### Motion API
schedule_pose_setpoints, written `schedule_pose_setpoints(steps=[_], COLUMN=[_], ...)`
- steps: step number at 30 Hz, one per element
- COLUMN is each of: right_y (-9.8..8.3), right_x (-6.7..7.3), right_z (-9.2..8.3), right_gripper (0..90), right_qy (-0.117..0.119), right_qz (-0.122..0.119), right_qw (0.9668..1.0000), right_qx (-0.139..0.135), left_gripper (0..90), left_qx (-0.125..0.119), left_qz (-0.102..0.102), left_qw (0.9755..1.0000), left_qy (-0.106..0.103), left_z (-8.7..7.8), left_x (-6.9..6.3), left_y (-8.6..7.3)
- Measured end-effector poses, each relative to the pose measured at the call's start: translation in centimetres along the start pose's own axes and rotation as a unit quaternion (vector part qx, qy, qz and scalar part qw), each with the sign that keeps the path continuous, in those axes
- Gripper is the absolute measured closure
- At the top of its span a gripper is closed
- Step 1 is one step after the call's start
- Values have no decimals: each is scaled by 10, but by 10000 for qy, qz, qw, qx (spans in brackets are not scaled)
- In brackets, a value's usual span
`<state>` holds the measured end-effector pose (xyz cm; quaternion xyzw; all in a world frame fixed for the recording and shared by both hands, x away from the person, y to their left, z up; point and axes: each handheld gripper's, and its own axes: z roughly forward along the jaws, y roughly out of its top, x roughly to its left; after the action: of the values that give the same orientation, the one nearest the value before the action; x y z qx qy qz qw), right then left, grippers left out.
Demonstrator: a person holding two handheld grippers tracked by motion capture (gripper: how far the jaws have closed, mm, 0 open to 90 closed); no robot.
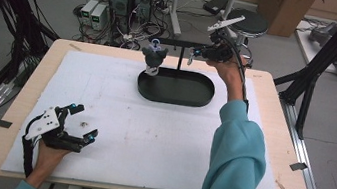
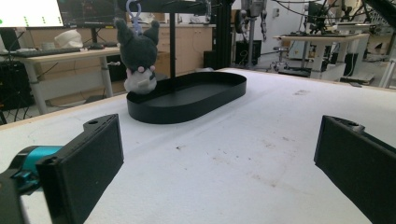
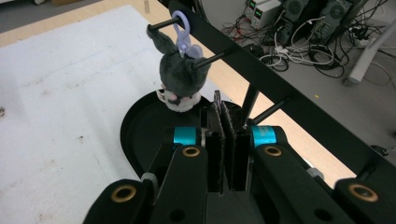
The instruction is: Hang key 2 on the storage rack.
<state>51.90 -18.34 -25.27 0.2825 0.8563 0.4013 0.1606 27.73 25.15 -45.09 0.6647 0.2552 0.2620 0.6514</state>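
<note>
Near you at the left, your left gripper (image 1: 82, 122) rests spread, while your right gripper (image 1: 194, 54), pressed together, hovers far by the plush toy (image 1: 153, 58) hanging over the black tray (image 1: 196, 96).

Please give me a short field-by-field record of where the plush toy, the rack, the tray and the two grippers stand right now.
plush toy: dark grey plush toy, hanging by its purple clip from a peg of the black rack
tray: black oval tray, under the toy at the far side of the table
right gripper: right gripper, jaws shut with nothing between them, by the rack, right of the toy
left gripper: left gripper, jaws open, low over the white mat near the table's front left
</note>
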Motion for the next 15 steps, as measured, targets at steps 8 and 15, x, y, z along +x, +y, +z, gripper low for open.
schedule_pose_setpoints(steps=[8,15], right_y=[-2,-4], right_x=[-4,-7], right_z=[8,13], right_gripper=[889,889], right_qy=[-85,-145], right_qz=[8,24], right_qw=[9999,9997], right_qx=[114,215], left_gripper=[17,17], left_qx=[13,54], left_qz=[28,14], left_qw=[10000,10000], left_qy=[-2,-42], left_z=[-1,0], left_x=[0,-1], left_y=[-2,-4])
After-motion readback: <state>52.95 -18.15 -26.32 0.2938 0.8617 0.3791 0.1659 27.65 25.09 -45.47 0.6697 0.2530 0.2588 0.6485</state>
